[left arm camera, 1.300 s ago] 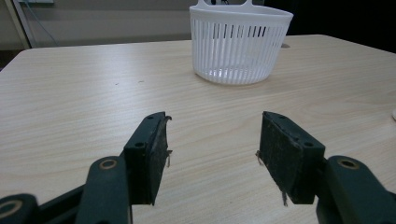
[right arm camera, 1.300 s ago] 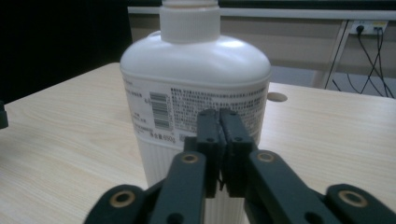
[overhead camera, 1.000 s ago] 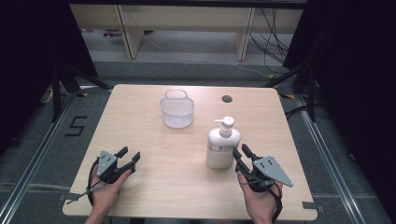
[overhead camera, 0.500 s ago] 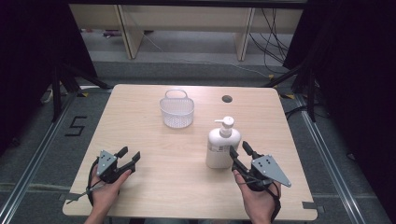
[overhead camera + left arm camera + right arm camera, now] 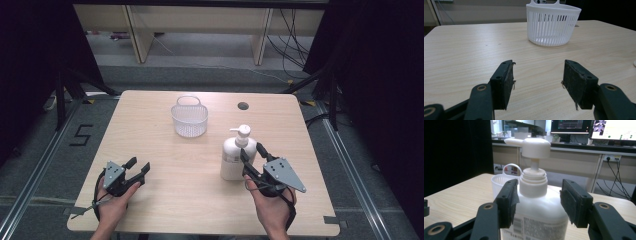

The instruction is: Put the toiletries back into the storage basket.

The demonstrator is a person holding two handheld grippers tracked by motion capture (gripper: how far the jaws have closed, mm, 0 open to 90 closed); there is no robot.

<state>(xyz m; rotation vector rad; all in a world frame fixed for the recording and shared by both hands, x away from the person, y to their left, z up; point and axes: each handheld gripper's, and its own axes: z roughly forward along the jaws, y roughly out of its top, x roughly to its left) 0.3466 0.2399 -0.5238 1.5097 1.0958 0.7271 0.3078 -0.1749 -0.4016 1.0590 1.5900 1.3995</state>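
The pump bottle (image 5: 235, 157) stood upright at the table's (image 5: 165, 210) five o'clock, touching distance from the right gripper (image 5: 251, 156) at its eleven o'clock — jaws just opened, straddling the bottle's shoulder without pressing it. The left gripper (image 5: 138, 166), well apart, gaped on nothing. The white basket (image 5: 189, 119) at twelve o'clock looked empty.

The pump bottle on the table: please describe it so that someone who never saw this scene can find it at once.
Look at the light wooden table, on the side nearer the person's right hand. There a white pump bottle stands upright, just in front of the right claw. Its only neighbour, a white slotted basket, is low and open, while the bottle is tall, closed, and topped by a pump.
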